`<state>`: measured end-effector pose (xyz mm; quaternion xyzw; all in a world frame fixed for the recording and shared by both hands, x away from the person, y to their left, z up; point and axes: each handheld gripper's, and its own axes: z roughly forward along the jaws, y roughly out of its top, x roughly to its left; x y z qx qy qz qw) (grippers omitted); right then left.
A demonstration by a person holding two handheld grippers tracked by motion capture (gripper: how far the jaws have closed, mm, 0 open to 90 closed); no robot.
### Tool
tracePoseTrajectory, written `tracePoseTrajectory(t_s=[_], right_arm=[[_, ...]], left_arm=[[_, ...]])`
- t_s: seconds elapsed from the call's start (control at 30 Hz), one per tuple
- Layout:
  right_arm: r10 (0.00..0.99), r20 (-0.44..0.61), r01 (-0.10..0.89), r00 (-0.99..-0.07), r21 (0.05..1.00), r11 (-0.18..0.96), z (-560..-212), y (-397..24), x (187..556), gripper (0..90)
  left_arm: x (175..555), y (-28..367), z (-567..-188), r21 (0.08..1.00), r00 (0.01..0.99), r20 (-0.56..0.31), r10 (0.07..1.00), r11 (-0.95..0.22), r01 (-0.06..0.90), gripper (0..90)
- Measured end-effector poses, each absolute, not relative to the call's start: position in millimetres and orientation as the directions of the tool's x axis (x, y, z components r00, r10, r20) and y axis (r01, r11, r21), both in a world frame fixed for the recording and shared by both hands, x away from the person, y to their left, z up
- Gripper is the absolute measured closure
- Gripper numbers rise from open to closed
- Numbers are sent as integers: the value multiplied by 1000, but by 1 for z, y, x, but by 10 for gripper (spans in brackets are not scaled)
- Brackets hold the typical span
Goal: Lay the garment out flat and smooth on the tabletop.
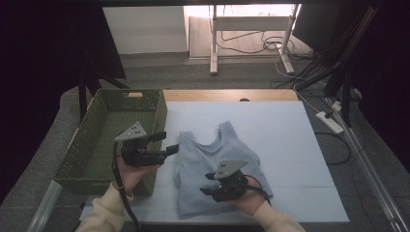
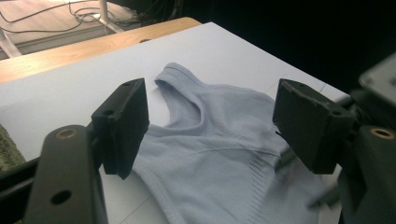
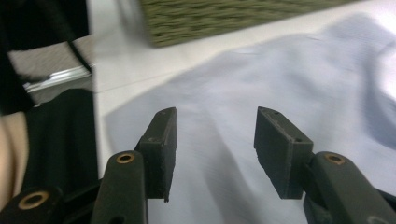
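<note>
A pale blue sleeveless top (image 1: 203, 154) lies flat on the white table cover (image 1: 290, 145), neckline toward the far side. My left gripper (image 1: 167, 143) hovers at the top's left shoulder, jaws open, nothing between them; in the left gripper view the top (image 2: 219, 154) spreads out beyond its open gripper (image 2: 212, 123). My right gripper (image 1: 207, 183) is over the lower part of the top, pointing left toward the basket. In the right gripper view its gripper (image 3: 215, 149) stands open just above the blue fabric (image 3: 261, 79), holding nothing.
A green woven basket (image 1: 92, 145) stands at the table's left edge, close to my left hand, and its wall (image 3: 224, 18) shows in the right gripper view. A wooden strip (image 1: 227, 94) runs along the table's far edge. Cables and stand legs (image 1: 212, 43) are on the floor beyond.
</note>
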<state>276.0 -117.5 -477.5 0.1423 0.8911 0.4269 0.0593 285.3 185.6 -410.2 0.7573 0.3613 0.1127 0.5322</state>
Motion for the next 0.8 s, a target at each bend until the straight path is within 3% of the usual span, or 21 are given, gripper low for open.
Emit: tracePoseTrajectory(t_s=[0.5,0.8], right_arm=[[650,-28,389,-759,781,488,-475,-200,338,468],[739,10,482,-673,764,429,-486,-227,364,465]], left_arm=[[286,184,-411,885,716,-210,665,-183,429,274],[286,183,-412,883,717,-208,665,-187,430,275]])
